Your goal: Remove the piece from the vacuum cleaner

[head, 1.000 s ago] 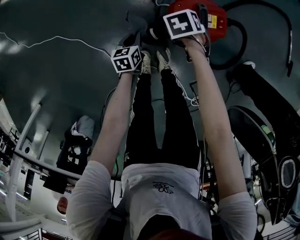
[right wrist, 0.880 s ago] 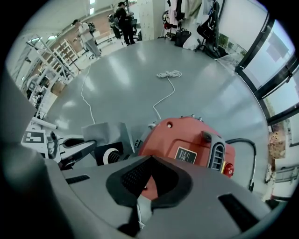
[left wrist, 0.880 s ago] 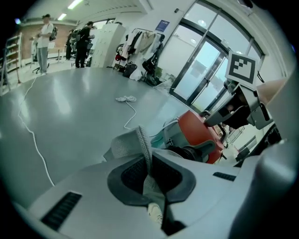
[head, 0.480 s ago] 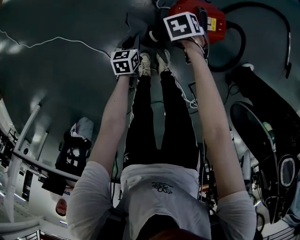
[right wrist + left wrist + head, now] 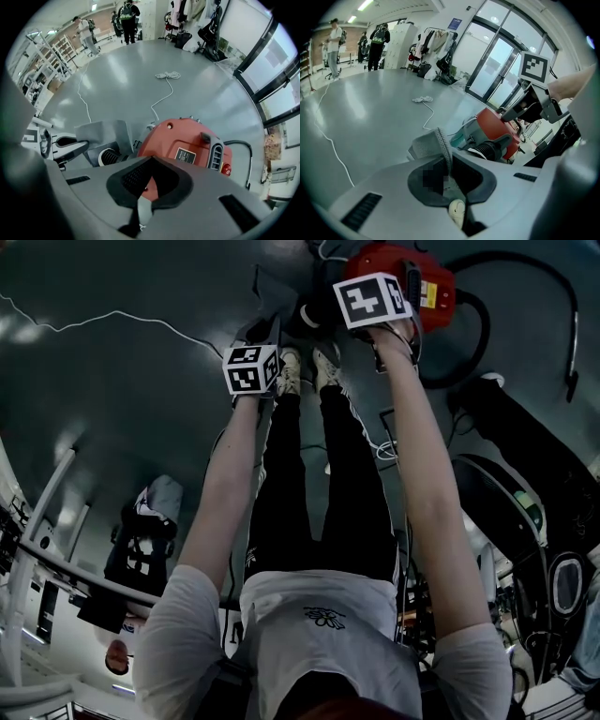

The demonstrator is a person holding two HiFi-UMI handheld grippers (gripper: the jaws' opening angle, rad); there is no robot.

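The red vacuum cleaner lies on the grey floor just past the person's shoes. My left gripper is shut on a grey fabric piece, which stands up out of the jaws. The piece sits beside the vacuum's ribbed black hose port. In the right gripper view the same grey piece hangs left of the red body. My right gripper hovers right over the red body, its jaw tips together and nothing seen between them.
A black hose loops off the vacuum to the right. A white cable runs over the floor at the left, ending in a coil. Dark machines stand at the right. People stand far off by lockers.
Both grippers stay where they were by the vacuum, the left one still holding the grey piece. Only the head view has shifted a little.
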